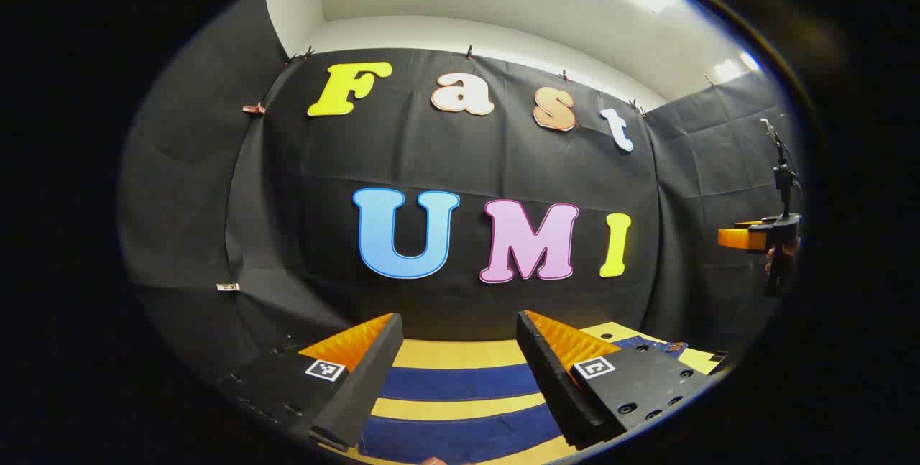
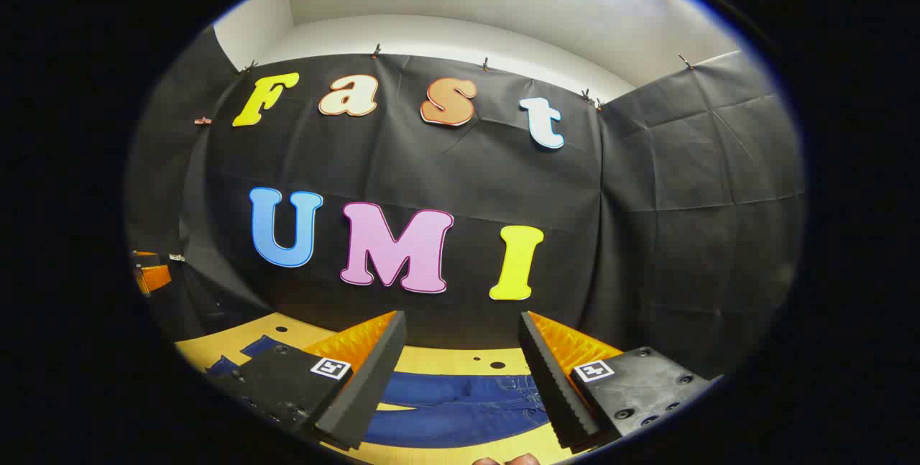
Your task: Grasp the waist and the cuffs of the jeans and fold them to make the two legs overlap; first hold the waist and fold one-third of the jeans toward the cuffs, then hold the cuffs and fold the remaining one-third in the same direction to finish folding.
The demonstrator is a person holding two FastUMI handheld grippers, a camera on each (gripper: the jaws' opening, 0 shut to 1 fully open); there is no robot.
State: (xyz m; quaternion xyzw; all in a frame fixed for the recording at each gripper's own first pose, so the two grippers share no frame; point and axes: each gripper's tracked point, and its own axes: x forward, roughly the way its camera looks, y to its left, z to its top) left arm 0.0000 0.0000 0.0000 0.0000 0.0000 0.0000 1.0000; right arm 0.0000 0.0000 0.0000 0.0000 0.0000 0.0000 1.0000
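Dark blue jeans (image 2: 460, 407) flat on table, legs apart

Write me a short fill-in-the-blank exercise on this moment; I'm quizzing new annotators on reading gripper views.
1. The jeans lie on a table whose top is ____ in colour.
2. The fingers of the right hand-held gripper stand ____, with nothing between them.
3. The left hand-held gripper holds ____ so far.
4. The colour of the jeans is ____.

Missing words: yellow; open; nothing; blue
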